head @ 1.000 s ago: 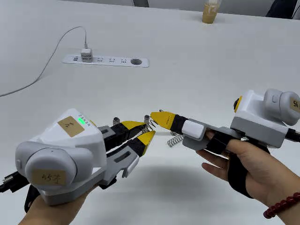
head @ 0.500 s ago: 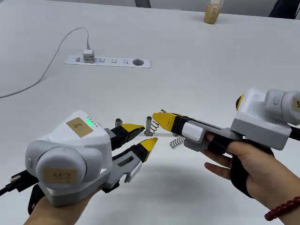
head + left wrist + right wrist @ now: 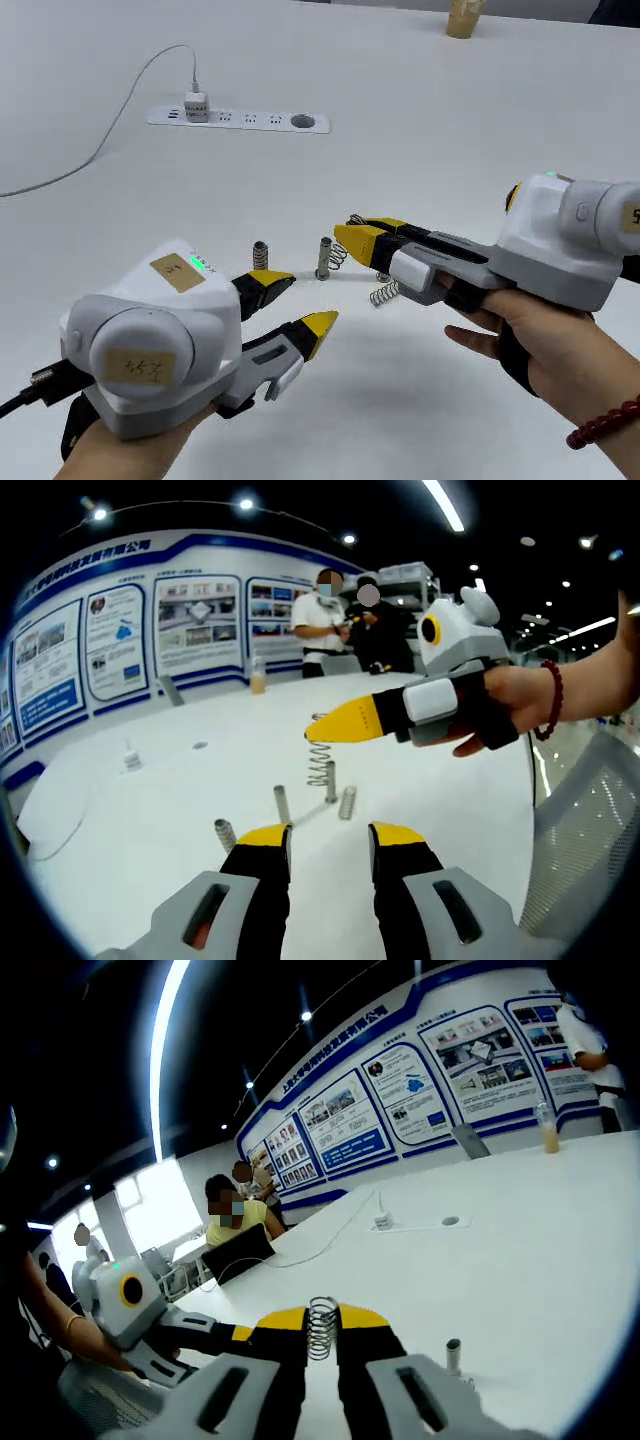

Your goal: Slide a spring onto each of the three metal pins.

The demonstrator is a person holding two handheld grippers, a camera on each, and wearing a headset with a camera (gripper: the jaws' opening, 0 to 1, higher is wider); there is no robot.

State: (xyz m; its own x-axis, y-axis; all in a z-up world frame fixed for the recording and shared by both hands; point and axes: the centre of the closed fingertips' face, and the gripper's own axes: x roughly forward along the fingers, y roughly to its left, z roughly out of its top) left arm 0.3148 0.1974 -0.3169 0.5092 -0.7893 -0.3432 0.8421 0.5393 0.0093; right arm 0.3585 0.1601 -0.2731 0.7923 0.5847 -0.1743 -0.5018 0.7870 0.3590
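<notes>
My right gripper [image 3: 350, 240] is shut on a small steel spring [image 3: 339, 256], held just right of a bare upright pin [image 3: 324, 258]. In the right gripper view the spring [image 3: 320, 1328] stands pinched between the yellow tips. A second pin [image 3: 261, 254], further left, carries a spring. A third pin [image 3: 331, 780] stands behind, and a loose spring [image 3: 384, 293] lies near it. My left gripper [image 3: 295, 300] is open, empty and short of the pins. In the left gripper view, the right gripper [image 3: 330, 728] dangles the spring [image 3: 320, 760] above the pins.
A white power strip [image 3: 238, 120] with a plugged charger and cable lies at the far left of the white table [image 3: 450, 130]. A bottle [image 3: 462, 16] stands at the far edge. People stand beyond the table by a wall of display boards.
My left gripper has drawn back from the middle pin and its jaws have spread wider. The right gripper still holds the spring beside that pin.
</notes>
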